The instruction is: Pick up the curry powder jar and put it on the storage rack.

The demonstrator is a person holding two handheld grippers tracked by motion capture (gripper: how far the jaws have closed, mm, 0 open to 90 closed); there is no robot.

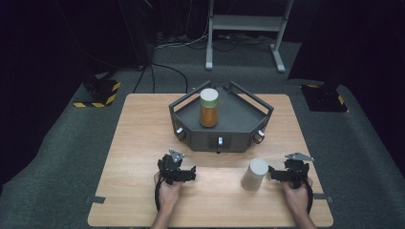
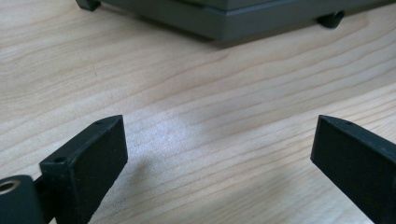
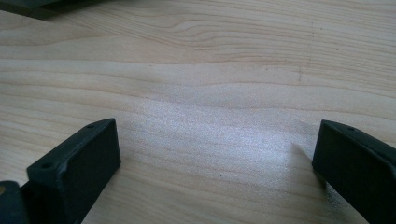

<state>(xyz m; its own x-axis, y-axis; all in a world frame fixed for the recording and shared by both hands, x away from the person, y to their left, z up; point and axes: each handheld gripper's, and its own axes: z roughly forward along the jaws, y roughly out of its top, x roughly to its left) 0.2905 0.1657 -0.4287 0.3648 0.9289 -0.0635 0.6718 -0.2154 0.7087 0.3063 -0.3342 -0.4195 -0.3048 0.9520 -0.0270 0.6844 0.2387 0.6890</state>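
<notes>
A dark room with grey carpet lay around a light wooden table point(image 1: 143, 143), and a white metal frame point(image 1: 246, 24) stood on the floor beyond its far edge. Near the middle of the far edge sat a dark grey angular tray with raised handle bars point(image 1: 248, 126), its front wall facing the person. An amber jar with a white lid and a green band point(image 1: 209, 109) stood upright inside the tray, toward its left part.

Toward the near edge, right of centre, a pale beige cylindrical container with a white top point(image 1: 254, 174) stood upright on the bare wood, well apart from the tray. The right gripper point(image 1: 273, 172) was just beside it on the side of the right edge, its tips pointing at the container; whether they touched it could not be told. In the right gripper view its jaws stood wide apart over bare wood with nothing between them.

The left gripper point(image 1: 191, 172) rested near the near edge, left of centre, held by the person's left hand point(image 1: 168, 191), and pointed toward the container with a gap of bare table between. In the left gripper view its jaws were likewise spread wide and held nothing, with the tray's lower front edge across the top of that view.
</notes>
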